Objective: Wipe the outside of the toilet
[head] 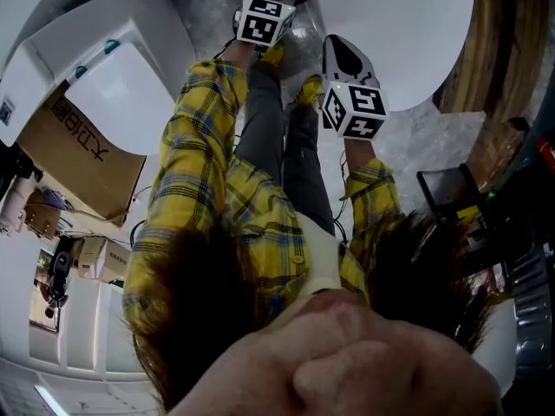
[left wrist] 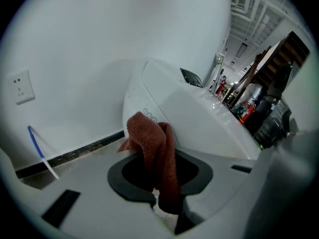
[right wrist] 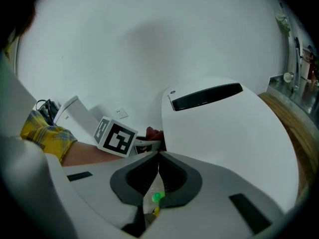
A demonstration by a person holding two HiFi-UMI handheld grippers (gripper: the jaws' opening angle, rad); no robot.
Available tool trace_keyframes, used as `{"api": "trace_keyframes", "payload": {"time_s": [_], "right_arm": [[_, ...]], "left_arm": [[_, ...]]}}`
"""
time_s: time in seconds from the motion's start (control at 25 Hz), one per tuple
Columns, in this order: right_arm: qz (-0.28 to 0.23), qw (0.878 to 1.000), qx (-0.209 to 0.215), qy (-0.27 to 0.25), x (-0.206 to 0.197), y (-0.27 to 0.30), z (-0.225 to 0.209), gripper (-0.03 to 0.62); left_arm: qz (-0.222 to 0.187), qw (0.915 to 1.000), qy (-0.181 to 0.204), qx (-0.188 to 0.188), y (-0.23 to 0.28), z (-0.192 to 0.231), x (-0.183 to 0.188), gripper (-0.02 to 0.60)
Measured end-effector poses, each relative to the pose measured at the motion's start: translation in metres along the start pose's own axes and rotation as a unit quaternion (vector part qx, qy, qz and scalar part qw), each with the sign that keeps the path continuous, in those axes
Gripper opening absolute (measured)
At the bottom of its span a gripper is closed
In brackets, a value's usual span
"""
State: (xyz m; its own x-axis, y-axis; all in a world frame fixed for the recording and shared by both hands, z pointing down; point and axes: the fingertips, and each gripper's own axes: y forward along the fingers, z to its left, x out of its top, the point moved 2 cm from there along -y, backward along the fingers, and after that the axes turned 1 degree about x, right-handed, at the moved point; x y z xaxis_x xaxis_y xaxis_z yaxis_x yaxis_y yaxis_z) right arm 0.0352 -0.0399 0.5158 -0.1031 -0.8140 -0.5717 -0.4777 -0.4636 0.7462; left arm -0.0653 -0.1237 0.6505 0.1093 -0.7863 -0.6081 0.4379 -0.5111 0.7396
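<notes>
Left gripper view has the left gripper (left wrist: 155, 169) clenched on a rust-red cloth (left wrist: 149, 133): the fabric is pinched between the jaws, rises in a bunched fold above their tips and droops back down over them. Directly ahead of the jaws, and spreading off to their right, is the white toilet (left wrist: 199, 118). The top of the cloth is near its rounded end, but I cannot tell whether the two touch. Far off to the left of the jaws a wall socket (left wrist: 21, 86) sits on the plain white wall.

Right gripper view shows the right gripper (right wrist: 158, 159) with its jaws pressed together on nothing. The toilet's broad white shell fills the space ahead of them and to their right. Just left of their tips are the left gripper's marker cube (right wrist: 115, 136) and a dab of the red cloth at the toilet's edge.

My reading of the handling: the cloth looks light, soft and limp, so it will flop and fold rather than push. A hold near its middle, with a thick wad left proud of the jaw tips, should keep fabric and not plastic on the surface. The toilet looks hard, glossy and fixed in place – likely slick, so steady pressure matters more than grip; the empty right gripper seems free to brace or steady
</notes>
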Motion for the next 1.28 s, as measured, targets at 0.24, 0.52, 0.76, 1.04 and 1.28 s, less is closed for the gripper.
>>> {"api": "trace_keyframes", "payload": {"time_s": [0.24, 0.52, 0.76, 1.04, 1.28], "right_arm": [[-0.004, 1.0, 0.001, 0.002, -0.012, -0.013, -0.002, 0.026], [-0.007, 1.0, -0.007, 0.007, -0.031, -0.036, -0.012, 0.026], [-0.007, 1.0, -0.013, 0.015, -0.052, -0.055, -0.021, 0.026], [-0.01, 1.0, -0.013, 0.016, -0.071, -0.074, -0.025, 0.025], [-0.013, 1.0, -0.015, 0.016, -0.087, -0.088, -0.028, 0.026]], "left_arm": [[0.004, 0.9997, -0.022, 0.004, -0.009, -0.028, -0.022, 0.097], [0.024, 0.9994, -0.023, -0.002, -0.016, -0.057, -0.057, 0.097], [0.039, 0.999, -0.021, -0.006, -0.019, -0.081, -0.08, 0.097], [0.052, 0.9983, -0.022, -0.012, -0.024, -0.112, -0.105, 0.097], [0.064, 0.9974, -0.015, -0.028, -0.027, -0.14, -0.131, 0.097]]}}
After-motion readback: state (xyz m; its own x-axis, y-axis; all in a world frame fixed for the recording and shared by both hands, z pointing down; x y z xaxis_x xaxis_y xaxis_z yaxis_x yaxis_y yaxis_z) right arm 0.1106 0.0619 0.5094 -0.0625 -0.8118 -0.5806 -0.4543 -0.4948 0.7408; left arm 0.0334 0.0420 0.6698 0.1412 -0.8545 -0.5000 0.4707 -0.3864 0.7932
